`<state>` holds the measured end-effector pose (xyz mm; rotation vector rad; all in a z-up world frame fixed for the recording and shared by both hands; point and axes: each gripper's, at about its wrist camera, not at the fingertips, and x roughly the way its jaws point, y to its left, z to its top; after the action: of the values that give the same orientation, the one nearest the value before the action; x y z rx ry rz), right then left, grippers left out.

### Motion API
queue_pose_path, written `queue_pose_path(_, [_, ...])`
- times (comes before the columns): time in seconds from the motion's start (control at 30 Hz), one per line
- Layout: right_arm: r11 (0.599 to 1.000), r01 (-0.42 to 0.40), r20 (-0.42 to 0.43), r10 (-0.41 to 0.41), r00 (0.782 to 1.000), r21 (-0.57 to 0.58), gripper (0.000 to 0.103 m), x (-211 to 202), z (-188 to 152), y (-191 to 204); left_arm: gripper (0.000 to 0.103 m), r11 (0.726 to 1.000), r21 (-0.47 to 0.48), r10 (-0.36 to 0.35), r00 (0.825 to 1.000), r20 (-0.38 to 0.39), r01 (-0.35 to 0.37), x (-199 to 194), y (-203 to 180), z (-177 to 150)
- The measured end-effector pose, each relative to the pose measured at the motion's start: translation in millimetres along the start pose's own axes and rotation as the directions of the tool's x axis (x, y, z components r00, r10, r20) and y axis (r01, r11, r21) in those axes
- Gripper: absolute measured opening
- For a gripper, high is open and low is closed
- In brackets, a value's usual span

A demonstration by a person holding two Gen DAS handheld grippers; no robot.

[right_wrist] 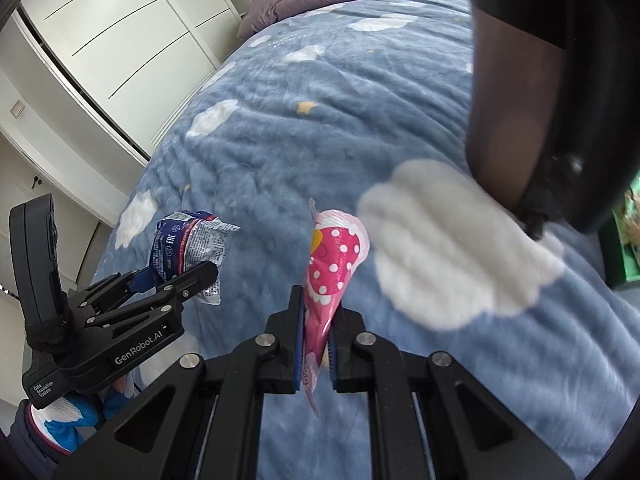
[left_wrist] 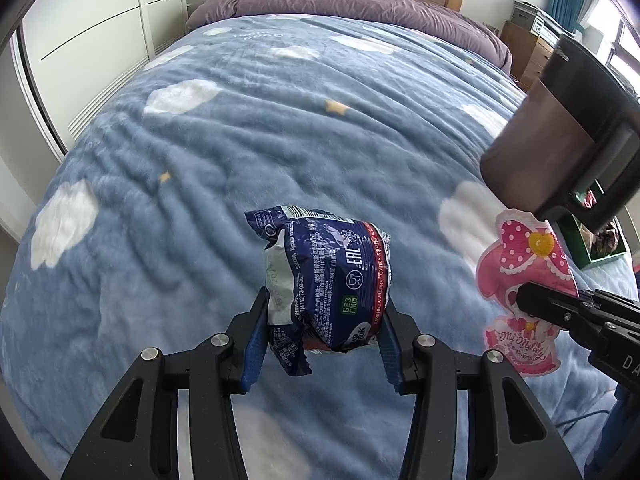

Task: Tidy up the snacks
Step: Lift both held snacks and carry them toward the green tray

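My left gripper is shut on a dark blue snack packet with white and red print, held above the blue cloud-patterned blanket. In the right wrist view the same blue packet sits in the left gripper at the left. My right gripper is shut on a flat pink packet with white polka dots, seen edge-on. From the left wrist view that pink packet shows a cartoon figure with a bow, pinched by the right gripper at the right.
The bed fills both views, with a purple duvet at its head. White wardrobe doors stand to the left. A green box with items sits at the far right edge. A dark device mounted on the right gripper blocks the upper right.
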<state>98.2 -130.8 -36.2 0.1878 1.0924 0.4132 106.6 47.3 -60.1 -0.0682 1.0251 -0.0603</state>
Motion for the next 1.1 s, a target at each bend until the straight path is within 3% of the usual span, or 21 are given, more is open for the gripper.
queue_pose_path(0.57, [0.99,0.129,0.018,-0.13,0.991,0.055,0.0,-58,-58,-44,0.043,0.997,0.07,-0.022,1.0,0.01,0.022,-27,-40,-29])
queue_pose_path(1.1, [0.968,0.193,0.129,-0.215,0.968,0.163,0.0,-132,-91,-88,0.043,0.987,0.157,-0.044,0.997,0.064,0.033,-65,-83,-43])
